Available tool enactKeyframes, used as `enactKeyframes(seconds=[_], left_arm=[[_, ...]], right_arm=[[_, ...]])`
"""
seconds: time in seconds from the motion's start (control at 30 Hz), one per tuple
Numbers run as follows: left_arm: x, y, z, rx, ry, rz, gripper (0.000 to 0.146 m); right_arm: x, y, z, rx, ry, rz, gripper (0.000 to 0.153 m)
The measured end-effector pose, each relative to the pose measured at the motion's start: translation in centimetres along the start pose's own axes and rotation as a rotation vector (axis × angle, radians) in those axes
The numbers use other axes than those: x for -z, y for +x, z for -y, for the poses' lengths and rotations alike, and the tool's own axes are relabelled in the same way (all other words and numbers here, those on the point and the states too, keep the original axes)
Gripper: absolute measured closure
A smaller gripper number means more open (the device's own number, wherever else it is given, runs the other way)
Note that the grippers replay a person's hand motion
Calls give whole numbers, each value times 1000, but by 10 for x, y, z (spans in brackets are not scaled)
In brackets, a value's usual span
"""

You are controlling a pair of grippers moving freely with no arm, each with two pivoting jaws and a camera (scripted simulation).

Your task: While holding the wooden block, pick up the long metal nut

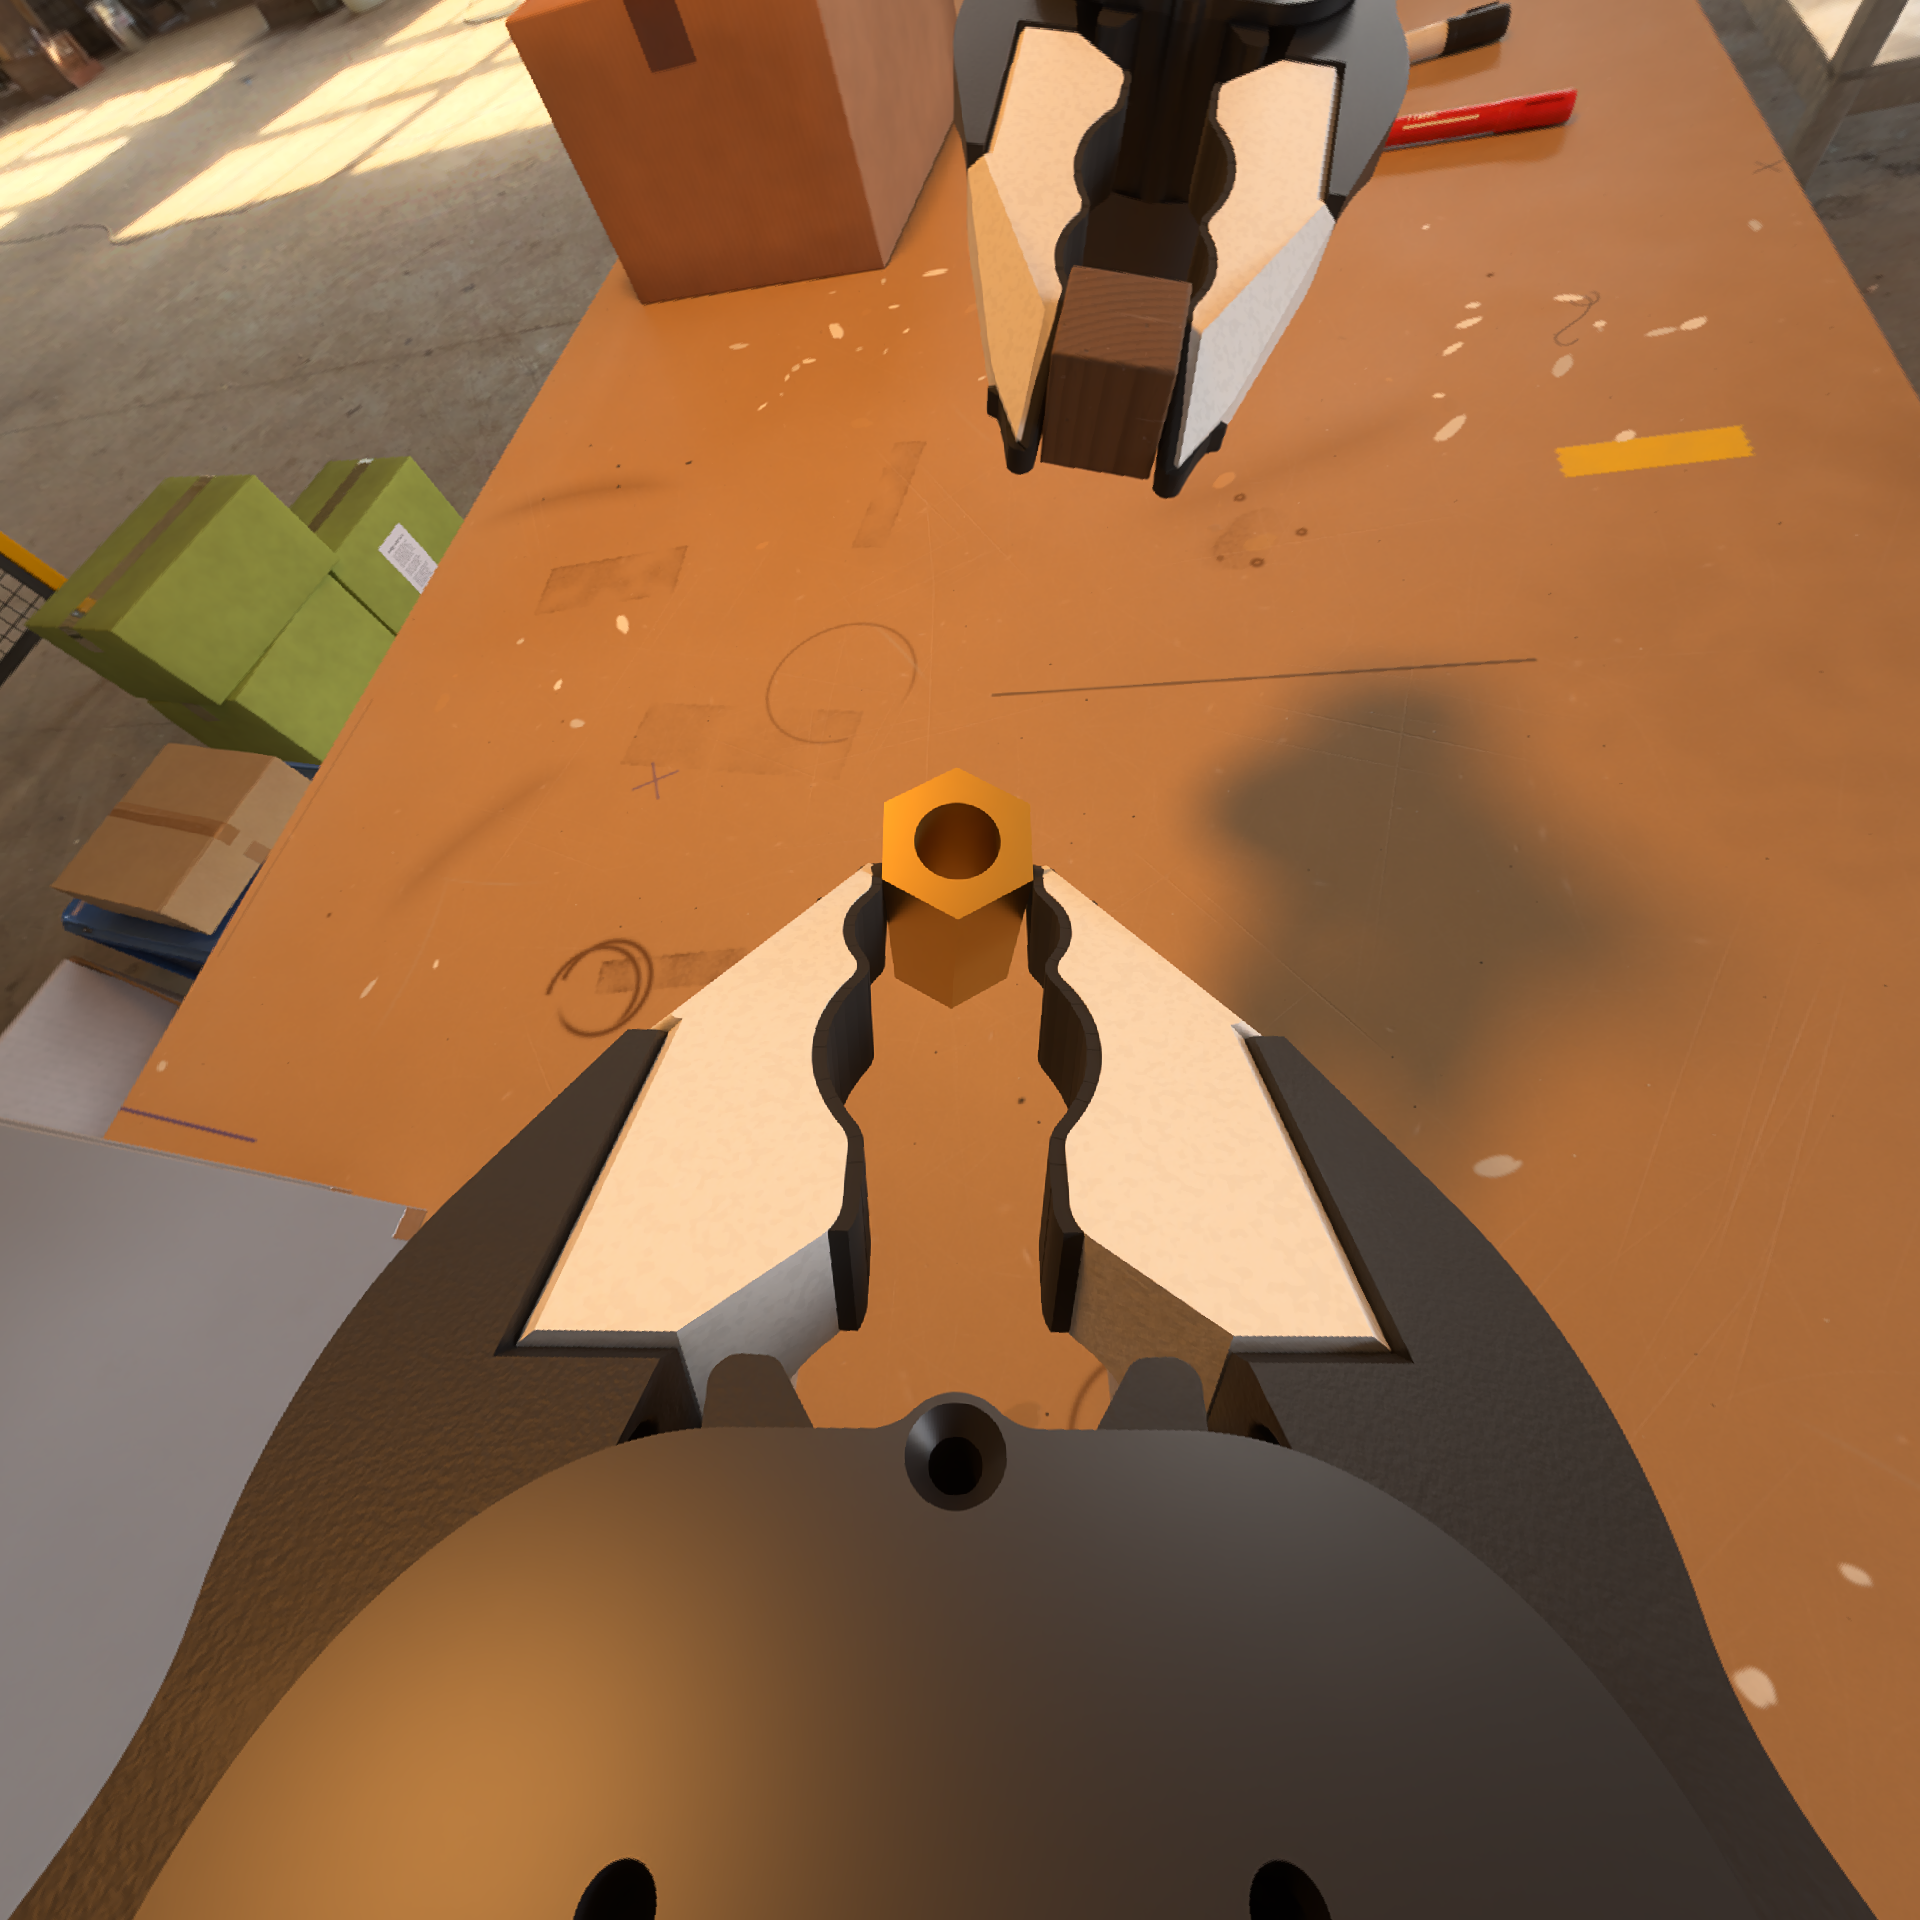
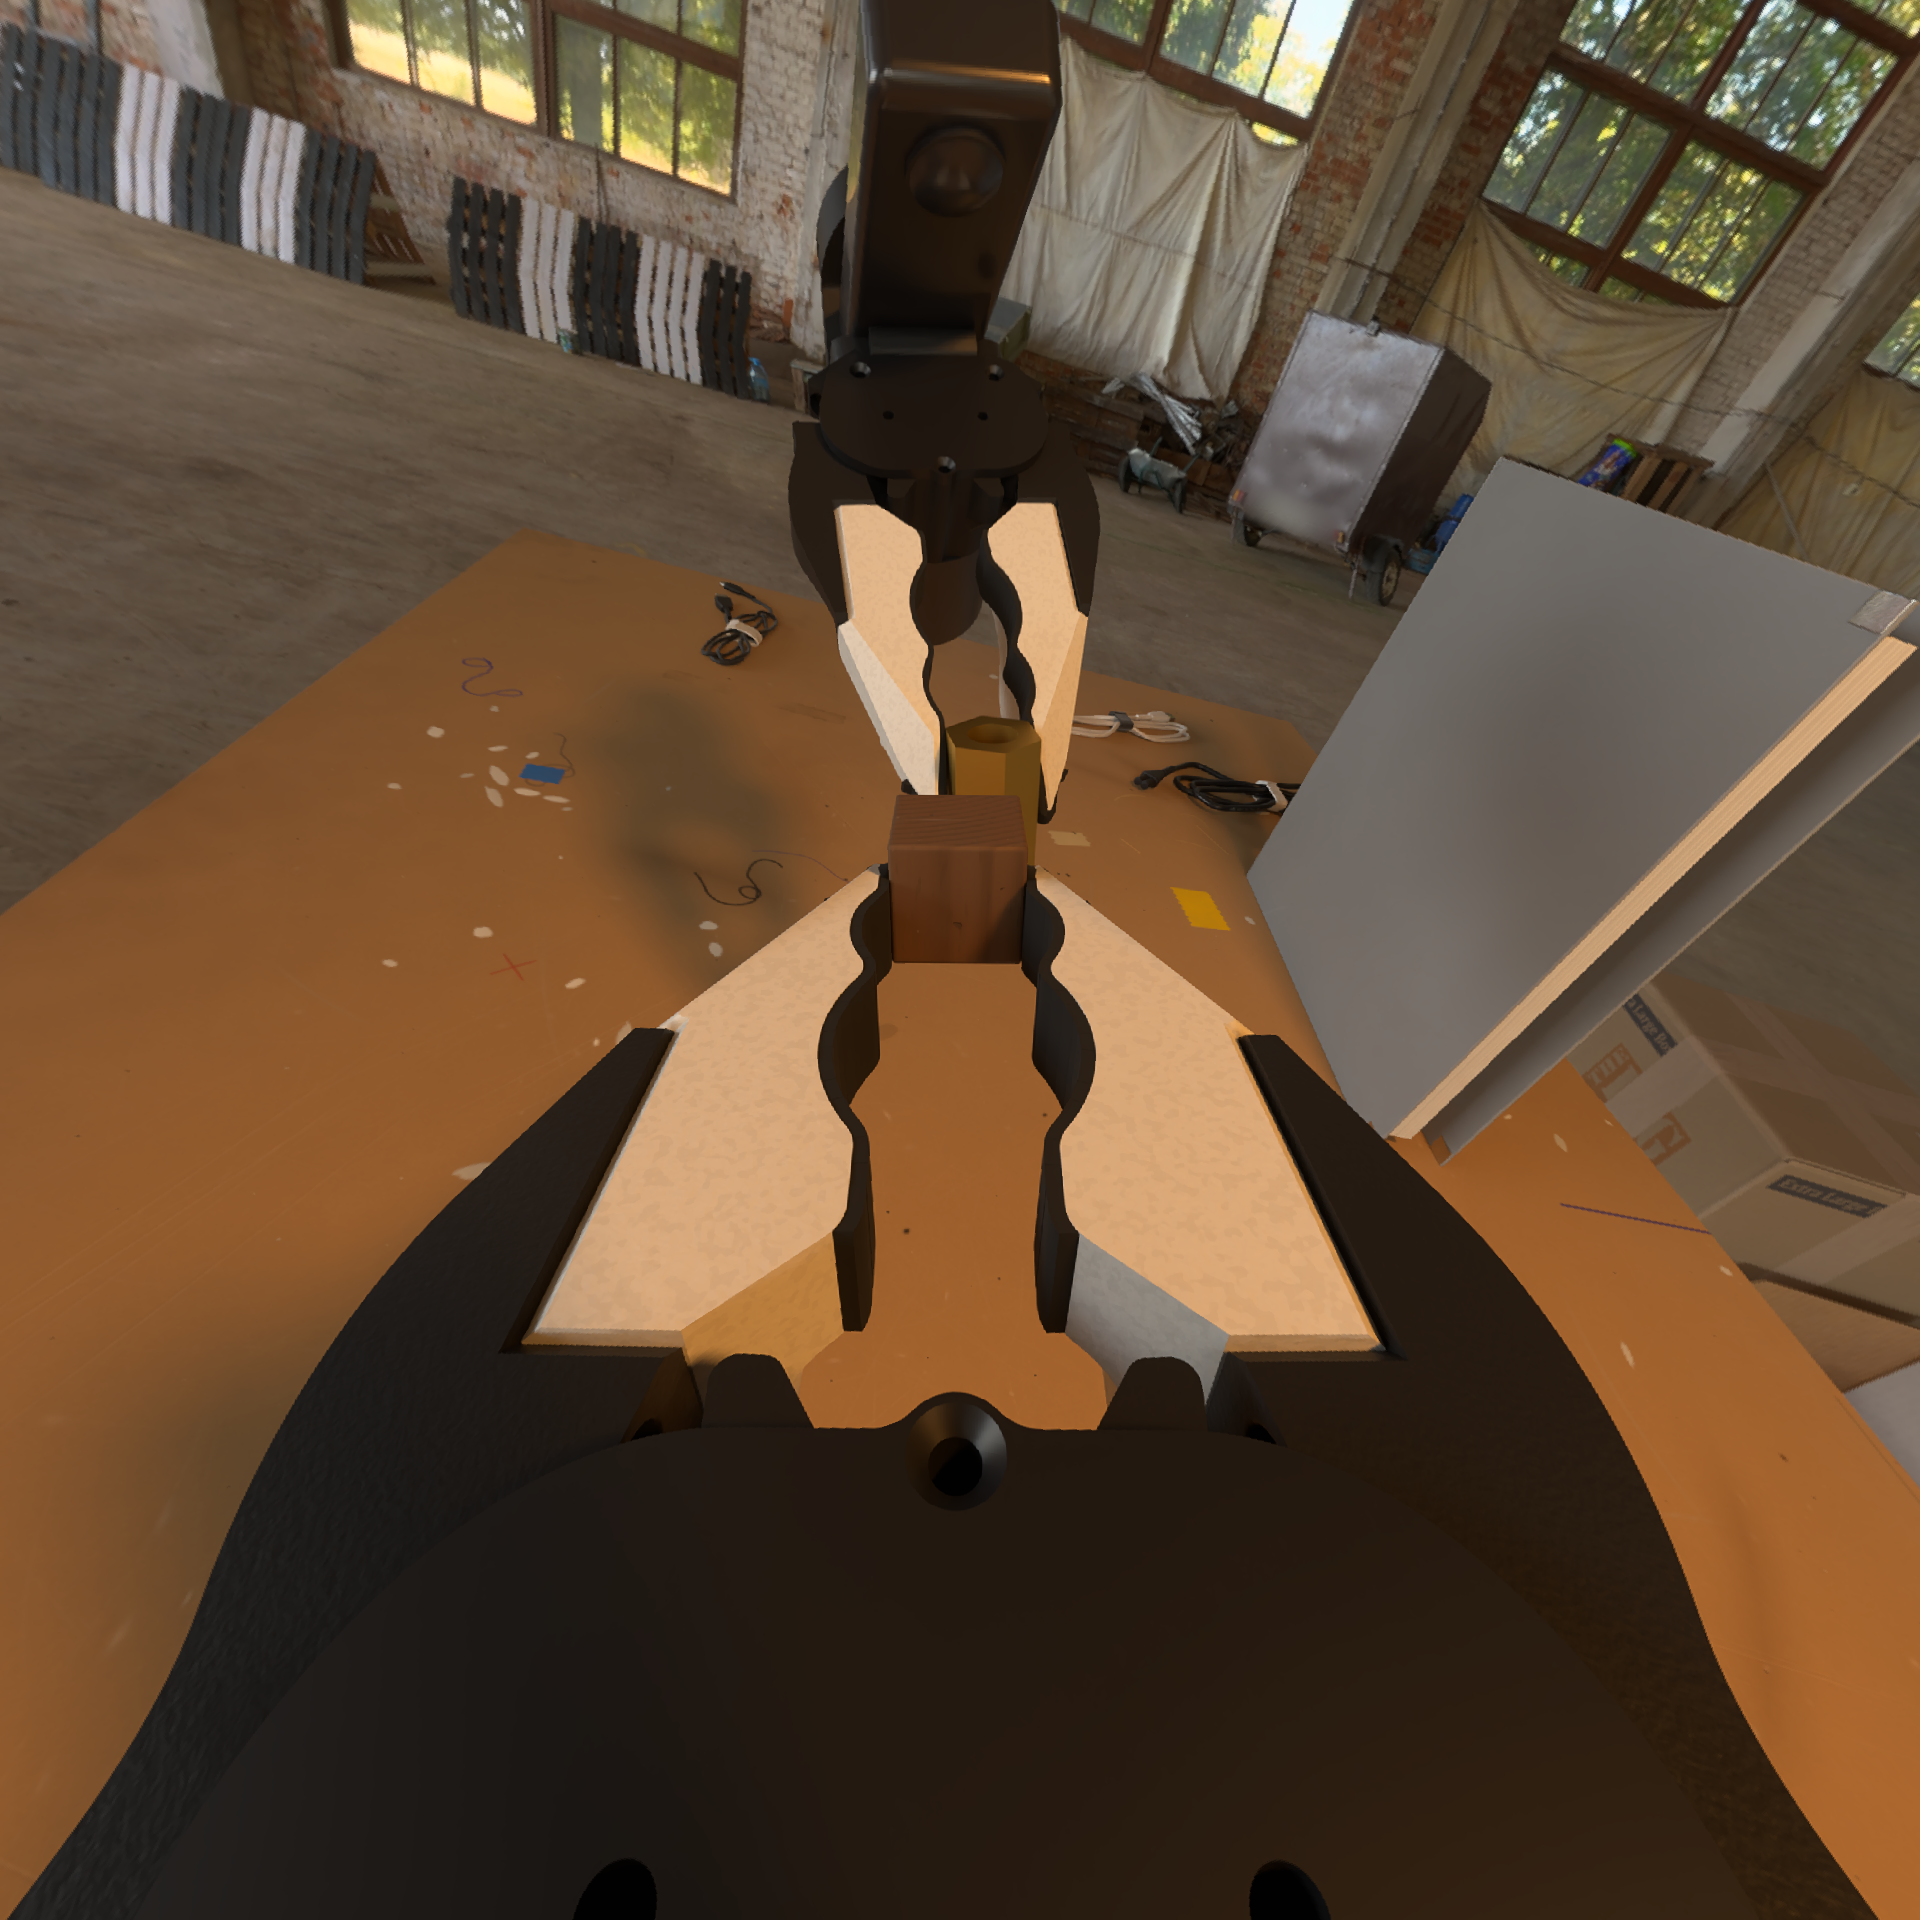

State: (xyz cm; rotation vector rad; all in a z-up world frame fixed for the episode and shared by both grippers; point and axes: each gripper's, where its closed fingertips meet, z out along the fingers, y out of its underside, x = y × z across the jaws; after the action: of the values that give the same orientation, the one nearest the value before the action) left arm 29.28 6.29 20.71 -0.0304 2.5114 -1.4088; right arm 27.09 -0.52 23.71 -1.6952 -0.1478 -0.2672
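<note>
Brass-yellow and six-sided, the long metal nut (image 1: 956,883) stands upright with its round bore facing up, pinched between the two pale fingertips of the left gripper (image 1: 956,894), whose jaws are clamped on its flat sides. Its lower end appears to sit at or just above the scuffed orange tabletop (image 1: 1351,831), though the left wrist view is too steep to tell whether it touches.

Across from it, the right gripper (image 1: 1101,457) points down toward the table and is closed on the dark brown wooden block (image 1: 1112,384), a small cube with visible grain, which fills the gap between its fingertips and sits clear of the surface. In the right wrist view the same block (image 2: 956,883) is wedged between the tips of the right gripper (image 2: 956,894), and the nut (image 2: 992,764) shows just behind it, held by the left gripper (image 2: 987,769) hanging tips-down.

The two grippers face each other and stay apart. Behind the right one stands a tall brown cardboard box (image 1: 748,145) on the table, with a red flat tool (image 1: 1486,116) lying near the far edge. A strip of yellow tape (image 1: 1652,451) is stuck to the tabletop to the right. A grey board (image 2: 1558,790) leans at the table's side, and green boxes (image 1: 239,603) sit on the floor beyond the edge.
</note>
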Motion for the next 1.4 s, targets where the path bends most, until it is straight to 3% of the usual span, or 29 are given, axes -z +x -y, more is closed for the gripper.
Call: enactKeyframes(seconds=[0.63,0.83,0.97,1.4], left_arm=[[-2,-7,-1,57,53,-6,120],[-5,-2,-1,-6,-4,11,120],[-3,8,17,-29,57,-9,120],[-3,7,26,28,133,-23,120]], right_arm=[[-6,2,-2,53,27,-45,129],[0,2,-4,52,10,3,129],[14,-3,6,82,66,60,129],[17,-5,13,180,163,28,129]])
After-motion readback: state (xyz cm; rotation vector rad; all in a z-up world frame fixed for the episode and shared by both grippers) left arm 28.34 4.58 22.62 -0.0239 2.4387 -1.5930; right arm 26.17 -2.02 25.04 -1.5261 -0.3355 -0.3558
